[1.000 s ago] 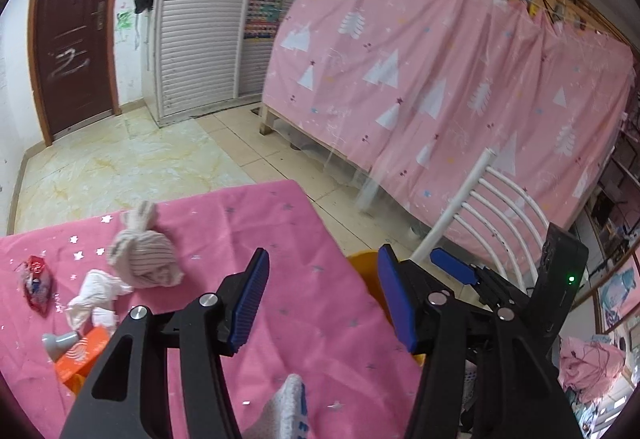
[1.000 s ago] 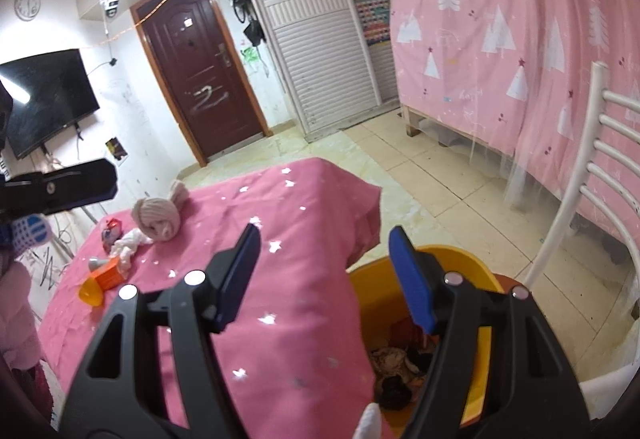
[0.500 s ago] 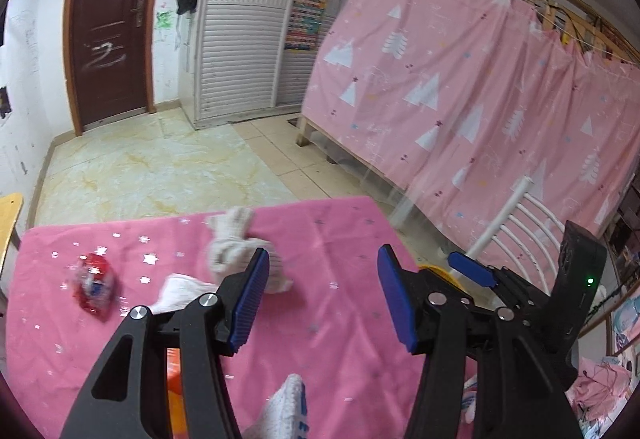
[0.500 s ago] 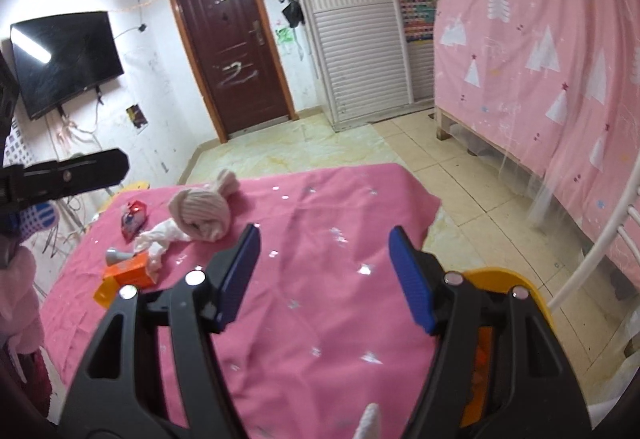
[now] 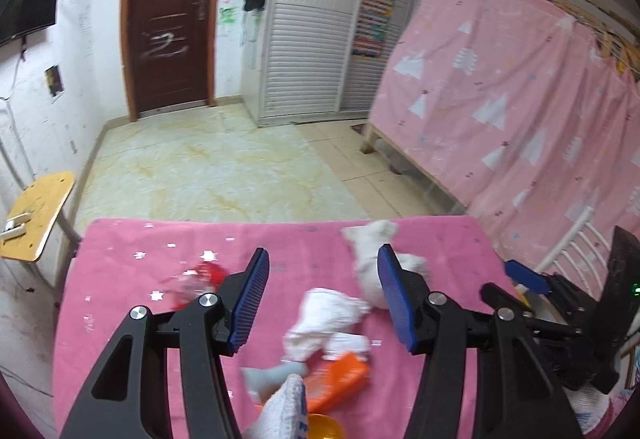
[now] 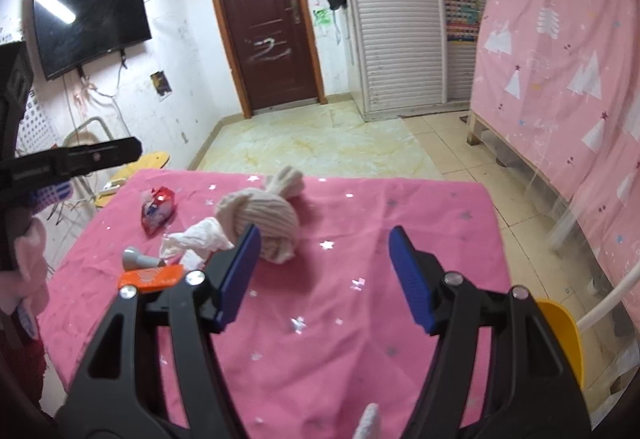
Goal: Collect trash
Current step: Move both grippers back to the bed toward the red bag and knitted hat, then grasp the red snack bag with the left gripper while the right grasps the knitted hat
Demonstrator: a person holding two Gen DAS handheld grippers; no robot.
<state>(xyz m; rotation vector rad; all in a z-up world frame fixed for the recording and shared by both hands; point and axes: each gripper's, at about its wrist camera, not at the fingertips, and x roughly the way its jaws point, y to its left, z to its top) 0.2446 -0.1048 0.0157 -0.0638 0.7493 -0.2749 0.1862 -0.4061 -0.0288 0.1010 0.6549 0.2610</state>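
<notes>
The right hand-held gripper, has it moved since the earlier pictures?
Yes. The right hand-held gripper swung left, away from the yellow bin toward the table's trash; the brown door shifted rightward in its view.

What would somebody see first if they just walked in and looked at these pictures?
Probably the bright pink tablecloth with its silver stars, and the little pile of litter toward its left side: a knotted beige cloth bundle, crumpled white tissue, a red snack wrapper and an orange packet. Next, the big pink curtain with white trees on the right, and the dark brown door at the back.
</notes>
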